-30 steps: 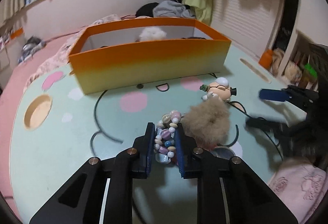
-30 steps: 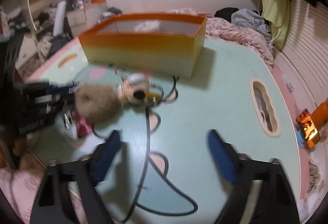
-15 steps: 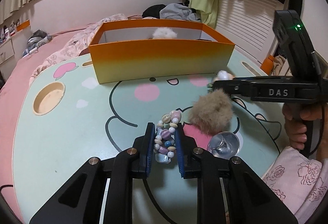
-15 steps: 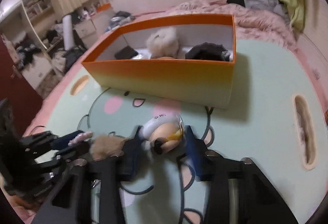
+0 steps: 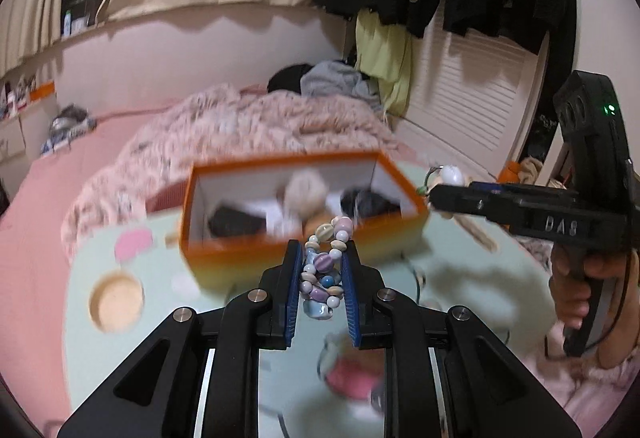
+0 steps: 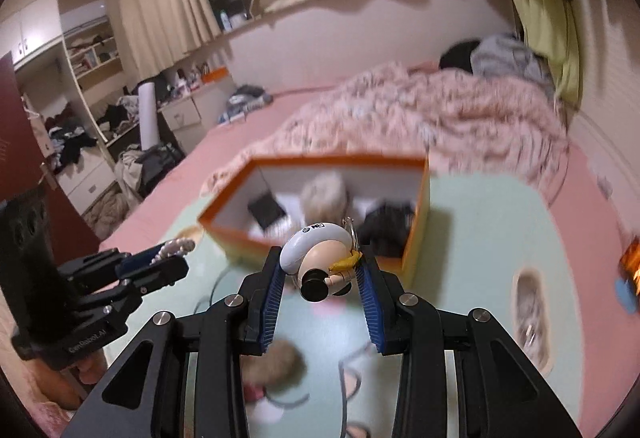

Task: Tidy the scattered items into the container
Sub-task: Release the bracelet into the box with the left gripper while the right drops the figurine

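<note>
Here, the left gripper is clamped on a bead bracelet and the right gripper on a small figurine, both held in front of the orange box.

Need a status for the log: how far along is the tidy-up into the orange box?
Partway. Done: the orange box already holds a fluffy cream pom and dark items. In hand: left gripper is clamped on the bead bracelet, right gripper on the small figurine, both short of the box. Left: a brown fur pom and a pink item on the table.
</note>
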`<state>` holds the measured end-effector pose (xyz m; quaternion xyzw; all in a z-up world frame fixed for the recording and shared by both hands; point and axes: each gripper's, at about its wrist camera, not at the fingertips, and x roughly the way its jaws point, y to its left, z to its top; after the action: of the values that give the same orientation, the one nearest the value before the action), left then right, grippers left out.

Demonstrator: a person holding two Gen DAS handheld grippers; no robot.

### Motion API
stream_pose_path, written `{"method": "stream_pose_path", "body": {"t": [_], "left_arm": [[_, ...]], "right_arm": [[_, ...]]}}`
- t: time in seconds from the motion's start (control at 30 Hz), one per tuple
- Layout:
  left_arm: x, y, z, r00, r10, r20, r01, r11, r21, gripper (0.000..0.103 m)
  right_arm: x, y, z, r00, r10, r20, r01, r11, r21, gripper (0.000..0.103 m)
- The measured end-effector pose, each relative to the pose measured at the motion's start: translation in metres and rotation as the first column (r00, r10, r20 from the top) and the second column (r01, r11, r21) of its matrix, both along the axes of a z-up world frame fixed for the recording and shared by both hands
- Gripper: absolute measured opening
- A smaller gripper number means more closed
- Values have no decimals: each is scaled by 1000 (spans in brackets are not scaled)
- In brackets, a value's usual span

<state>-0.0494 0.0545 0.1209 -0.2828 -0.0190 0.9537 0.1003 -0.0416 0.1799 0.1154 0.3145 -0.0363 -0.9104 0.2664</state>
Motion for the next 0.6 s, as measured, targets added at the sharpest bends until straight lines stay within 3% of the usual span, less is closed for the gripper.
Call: {"method": "stream_pose_path", "body": {"t": [0.17,0.2,0.23,0.3,0.33,0.37,0.47,0.6], "left_arm": [[-44,1,22,1000,3,6,-3,1000,27,20],[-58,1,21,1000,-8,30,6,999,49,26],[-71,-1,16,997,-22,69,17,997,72,44],[-97,-7,3,988,44,150,-56,995,81,61],[-103,-12,-2,983,97,154,-109,992,70,64],[-106,-17,-6,980,134,147,-145,987,70,64],[-103,-26,-13,982,124,139,-141,983,119,65],[-93,-25,-11,985,120,123,-132,987,95,65]], "right_arm": [[-24,-18,16,999,-19,-46,20,1000,24,35],[-30,-23,15,998,-29,-57,31,999,32,36],[-38,-27,12,997,-41,-70,44,998,43,38],[-54,-33,2,992,-96,-82,104,991,87,60],[-61,-34,-4,988,-134,-73,141,984,112,64],[-66,-33,-10,988,-144,-52,149,982,113,65],[-65,-25,-19,990,-138,-11,139,988,62,65],[-57,-24,-19,989,-145,-43,148,985,89,65]]}}
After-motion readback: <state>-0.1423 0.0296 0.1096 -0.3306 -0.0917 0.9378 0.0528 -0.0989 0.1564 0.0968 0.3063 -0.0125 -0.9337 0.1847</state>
